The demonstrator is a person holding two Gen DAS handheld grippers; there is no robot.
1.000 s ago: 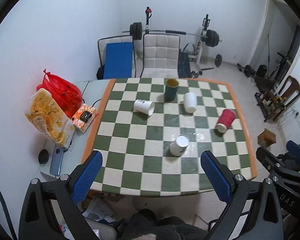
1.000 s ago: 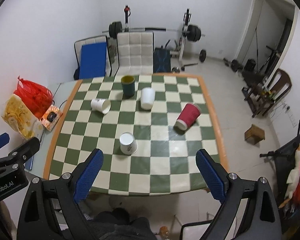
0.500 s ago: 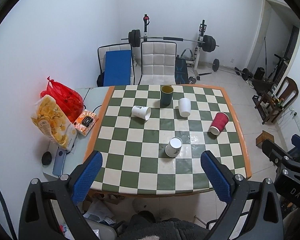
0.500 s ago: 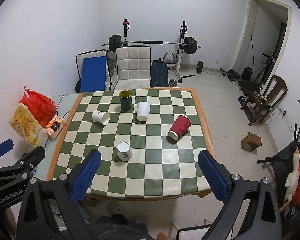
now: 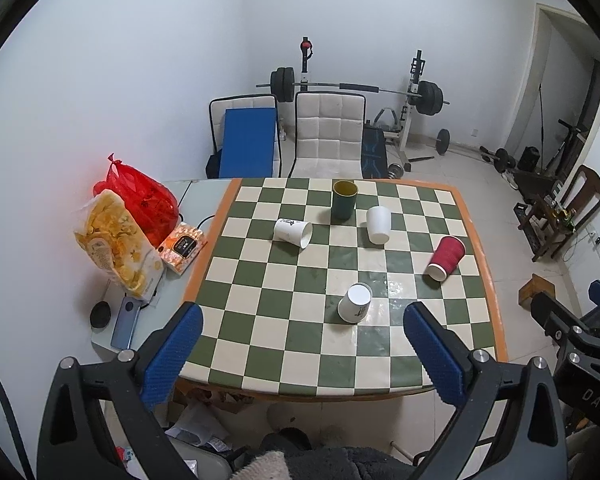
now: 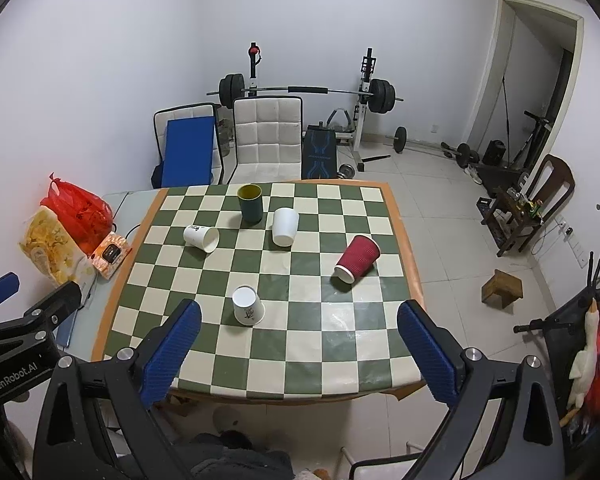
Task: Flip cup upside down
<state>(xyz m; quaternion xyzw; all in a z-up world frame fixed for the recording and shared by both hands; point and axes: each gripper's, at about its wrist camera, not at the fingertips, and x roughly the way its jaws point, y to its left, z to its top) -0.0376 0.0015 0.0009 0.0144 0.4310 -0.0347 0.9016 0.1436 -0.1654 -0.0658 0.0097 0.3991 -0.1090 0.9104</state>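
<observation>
Several cups sit on the green-and-cream checkered table. A dark green cup stands upright at the back. A white paper cup lies on its side at the left. A white cup and a printed white cup stand upside down. A red ribbed cup lies on its side at the right. My left gripper and right gripper are both open and empty, held high above the near table edge.
A red bag, a snack bag, a tissue pack and a phone lie on a side table at the left. Chairs and a barbell rack stand behind. A wooden stool is on the floor at the right.
Both grippers have pulled back and up from the table, so the table and cups look smaller and farther. The cups have not moved.
</observation>
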